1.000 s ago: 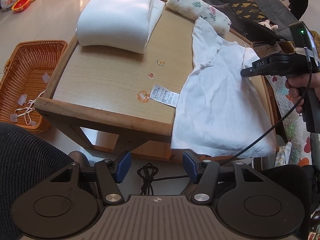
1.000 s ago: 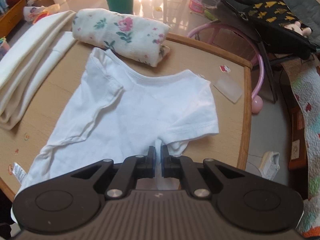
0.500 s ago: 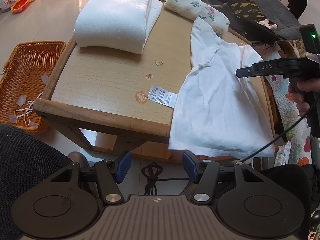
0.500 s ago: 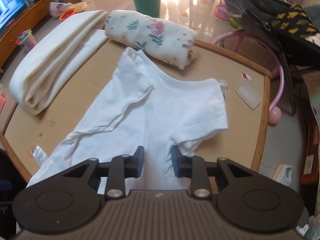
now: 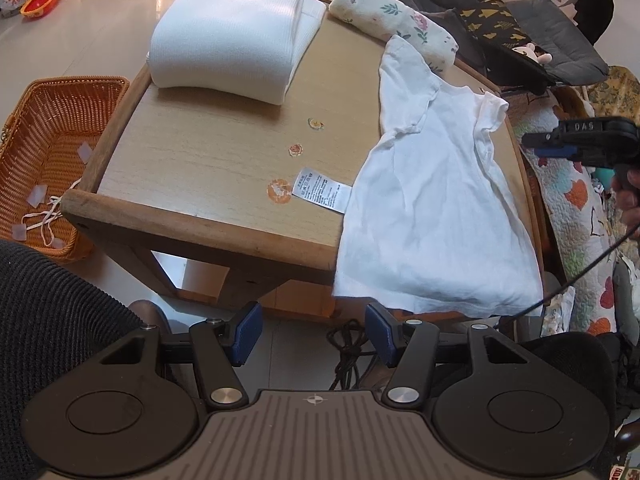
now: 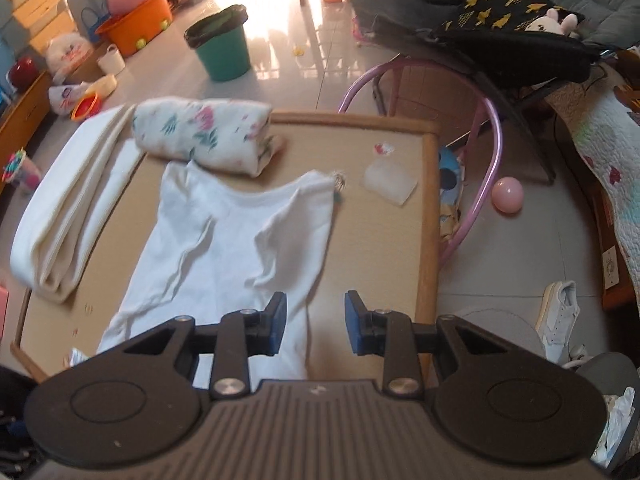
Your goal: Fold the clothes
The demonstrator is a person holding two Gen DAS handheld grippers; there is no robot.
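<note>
White shirt (image 6: 240, 240) flat on wooden table (image 5: 208, 160)

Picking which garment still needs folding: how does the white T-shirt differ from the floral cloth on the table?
The white T-shirt is plain and lies spread open, sleeves out, its hem hanging over the table's near edge. The floral cloth is printed with flowers and leaves, already bundled into a compact roll at the far edge. Both rest on the wooden table, ungripped.

shirt (image 5: 432, 216): thin white cloth, creased | table (image 5: 224, 160): matt wood | basket (image 5: 44, 152): woven wicker | floor (image 6: 288, 40): glossy tile
</note>
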